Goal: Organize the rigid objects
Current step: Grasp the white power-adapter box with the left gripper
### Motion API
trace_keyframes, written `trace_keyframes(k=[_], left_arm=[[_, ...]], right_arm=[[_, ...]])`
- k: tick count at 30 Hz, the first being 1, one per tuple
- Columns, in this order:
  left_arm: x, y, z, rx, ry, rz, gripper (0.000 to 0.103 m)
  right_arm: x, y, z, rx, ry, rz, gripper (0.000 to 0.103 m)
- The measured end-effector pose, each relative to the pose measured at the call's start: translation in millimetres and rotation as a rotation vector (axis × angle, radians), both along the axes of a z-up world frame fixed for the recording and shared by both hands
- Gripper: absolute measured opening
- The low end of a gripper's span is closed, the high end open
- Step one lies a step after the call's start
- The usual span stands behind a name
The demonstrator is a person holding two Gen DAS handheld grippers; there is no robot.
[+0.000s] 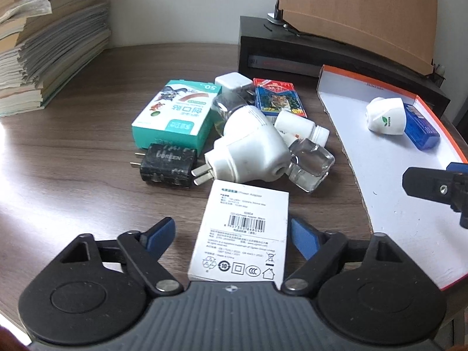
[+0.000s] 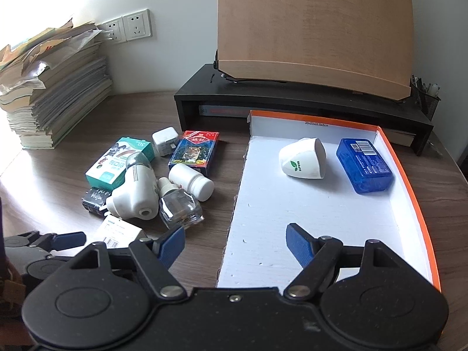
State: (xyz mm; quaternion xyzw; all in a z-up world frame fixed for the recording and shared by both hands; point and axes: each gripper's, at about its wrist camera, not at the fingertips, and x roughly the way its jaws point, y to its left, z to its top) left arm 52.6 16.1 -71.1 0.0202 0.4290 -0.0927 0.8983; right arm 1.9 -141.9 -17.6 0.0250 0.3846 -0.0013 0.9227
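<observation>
White box (image 1: 238, 231) lies between the left claw's (image 1: 232, 234) parted fingers.

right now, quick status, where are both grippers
Left gripper open, fingers astride white box, not gripping. Right gripper open, empty, at tray edge. Nothing blocking.

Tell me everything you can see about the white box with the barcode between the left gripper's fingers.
The white box is a flat cardboard carton lying printed face up on the wooden table: small text, a barcode, certification symbols. It looks closed and undamaged. It sits between the left gripper's blue pads with gaps either side, just in front of the white plug-in device.
</observation>
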Motion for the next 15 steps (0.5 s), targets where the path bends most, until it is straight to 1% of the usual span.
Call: trace_keyframes(k=[1, 2, 3, 4, 6, 10, 15], left_arm=[[0.4, -1.7, -1.5, 0.008, -0.012, 0.000, 0.078], [0.8, -3.2, -1.9, 0.014, -0.026, -0.004, 0.071], [1.4, -3.8, -1.7, 0.015, -0.035, -0.007, 0.062], [1.8, -3.5, -0.9, 0.013, -0.041, -0.009, 0.060], [1.2, 0.2, 0.2, -0.013, -0.039, -0.004, 0.060], [-6.2, 12.1, 7.3, -0.038, -0.049, 0.018, 0.060], [-17.6, 33.9, 22.5, -0.051, -0.077, 0.059, 0.060]], right_arm=[[0.6, -0.8, -0.3, -0.001, 0.002, 0.002, 0.090], [1.2, -1.3, -0.7, -0.001, 0.003, 0.003, 0.090], [2.1, -1.6, -1.2, -0.002, 0.005, 0.004, 0.090], [2.8, -1.4, -1.5, -0.002, 0.007, 0.006, 0.090], [4.8, -0.3, -2.6, 0.003, 0.011, 0.018, 0.090], [10.7, 5.6, -4.9, 0.001, 0.017, 0.054, 0.090], [22.0, 23.1, -6.0, 0.008, 0.017, 0.120, 0.090]])
